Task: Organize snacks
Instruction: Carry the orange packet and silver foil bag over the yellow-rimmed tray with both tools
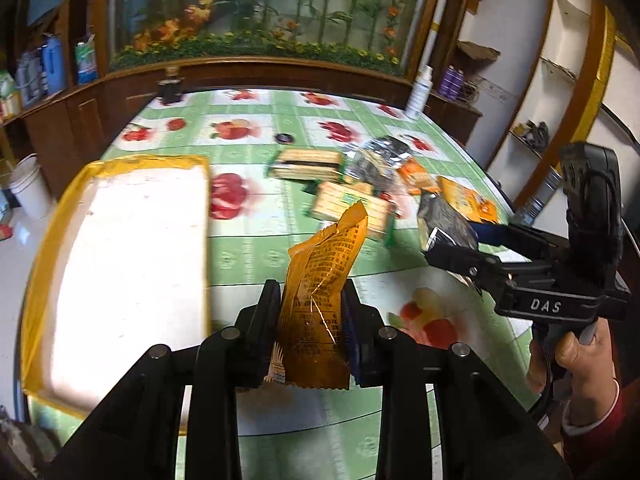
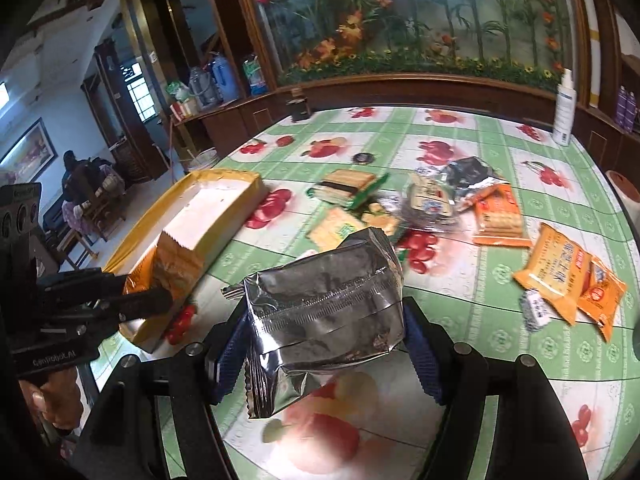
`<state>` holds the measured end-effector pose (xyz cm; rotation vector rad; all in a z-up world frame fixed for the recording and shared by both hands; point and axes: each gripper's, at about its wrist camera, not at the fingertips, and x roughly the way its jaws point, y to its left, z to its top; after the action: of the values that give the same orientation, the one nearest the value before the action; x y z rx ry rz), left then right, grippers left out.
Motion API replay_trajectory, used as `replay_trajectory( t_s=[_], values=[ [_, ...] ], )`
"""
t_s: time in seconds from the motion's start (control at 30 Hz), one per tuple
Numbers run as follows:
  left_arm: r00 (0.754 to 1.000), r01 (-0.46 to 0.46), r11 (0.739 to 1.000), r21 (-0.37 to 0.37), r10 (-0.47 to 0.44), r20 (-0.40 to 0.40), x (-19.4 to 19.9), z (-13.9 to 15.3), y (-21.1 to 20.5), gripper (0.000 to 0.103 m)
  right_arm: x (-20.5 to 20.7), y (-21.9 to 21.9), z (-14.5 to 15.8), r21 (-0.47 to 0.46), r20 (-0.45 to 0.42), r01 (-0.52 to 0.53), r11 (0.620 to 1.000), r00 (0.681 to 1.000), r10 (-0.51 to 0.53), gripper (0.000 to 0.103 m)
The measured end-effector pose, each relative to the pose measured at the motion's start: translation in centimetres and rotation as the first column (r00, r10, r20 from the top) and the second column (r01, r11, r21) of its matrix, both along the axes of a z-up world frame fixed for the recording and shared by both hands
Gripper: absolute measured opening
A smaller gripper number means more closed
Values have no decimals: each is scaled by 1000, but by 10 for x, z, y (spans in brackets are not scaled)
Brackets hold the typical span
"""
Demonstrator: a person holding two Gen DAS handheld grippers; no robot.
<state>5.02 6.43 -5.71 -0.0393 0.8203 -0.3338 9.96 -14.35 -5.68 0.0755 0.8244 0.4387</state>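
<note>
My left gripper (image 1: 310,312) is shut on an orange snack packet (image 1: 320,280) and holds it upright above the table, just right of the yellow-rimmed white box (image 1: 120,256). My right gripper (image 2: 326,320) is shut on a silver foil snack packet (image 2: 324,304) held above the table. The right gripper also shows in the left wrist view (image 1: 452,252), and the left gripper in the right wrist view (image 2: 140,292), beside the box (image 2: 208,208). More snack packets lie in a loose pile (image 1: 360,176) at mid-table (image 2: 424,200).
The table has a green fruit-print cloth (image 2: 460,312). Two orange packets (image 2: 568,276) lie at its right. A white spray bottle (image 2: 564,108), a dark jar (image 2: 300,108) and a small round lid (image 2: 363,157) stand farther back. A wooden cabinet with a mural lies behind.
</note>
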Motion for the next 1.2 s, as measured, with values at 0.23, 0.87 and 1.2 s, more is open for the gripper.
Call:
replay_trajectory(
  t_s=[0.23,0.87,1.2],
  values=[
    [992,-128,992,-8,128,7,1,1,49,27,0,46,2,7,-7,-92,996,996,92,72],
    [928,-360,933,30,361,-96,19,-45,125,27,46,193,-2,76,-27,-365,928,930,368,72],
    [903,-404,908,112,415,-107,28,-61,138,27,69,242,-39,64,-100,-435,898,893,440,72]
  ],
)
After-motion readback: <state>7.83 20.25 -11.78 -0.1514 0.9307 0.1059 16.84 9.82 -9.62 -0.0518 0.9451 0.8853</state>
